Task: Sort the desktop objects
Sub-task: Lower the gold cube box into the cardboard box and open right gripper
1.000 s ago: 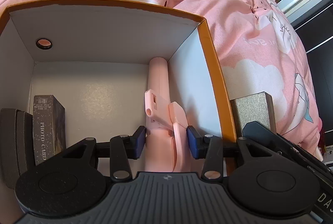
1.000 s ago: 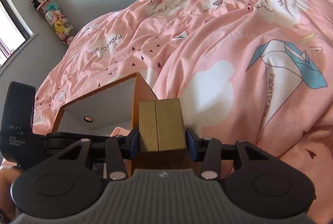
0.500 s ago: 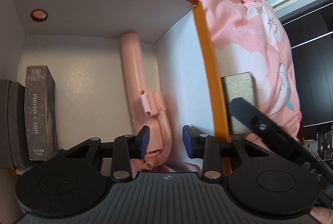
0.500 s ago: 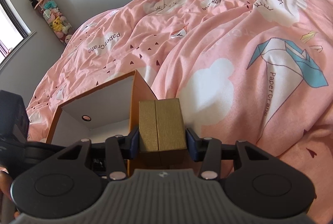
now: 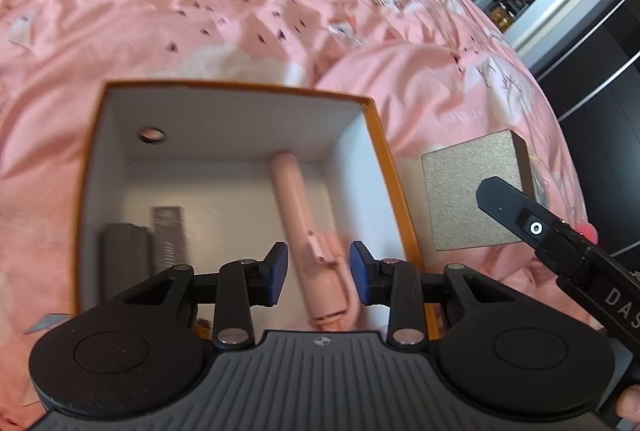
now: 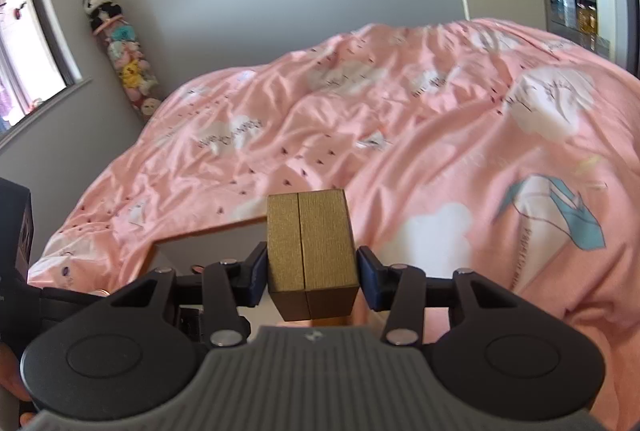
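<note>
Left wrist view: the left gripper (image 5: 318, 279) hangs over an open cardboard box (image 5: 236, 86), orange outside and matte white inside, with a round finger hole in its far wall. Its blue pads stand apart with nothing pinched; the log-style detail here is that the jaws have just been closing. Down in the box lies a smooth pink plastic gadget (image 5: 308, 231), long and tube-like with a hinged bit, along the right wall. Two dark flat boxes (image 5: 154, 243) stand at the left wall, too blurred to read. Everything sits on a rumpled pink duvet (image 5: 200, 11).

Right wrist view: the right gripper (image 6: 312, 277) is clamped on a gold box (image 6: 312, 243), textured, blocky, seam down the middle, held above the orange box's rim. Grey walls, window left, plush toys in the corner
</note>
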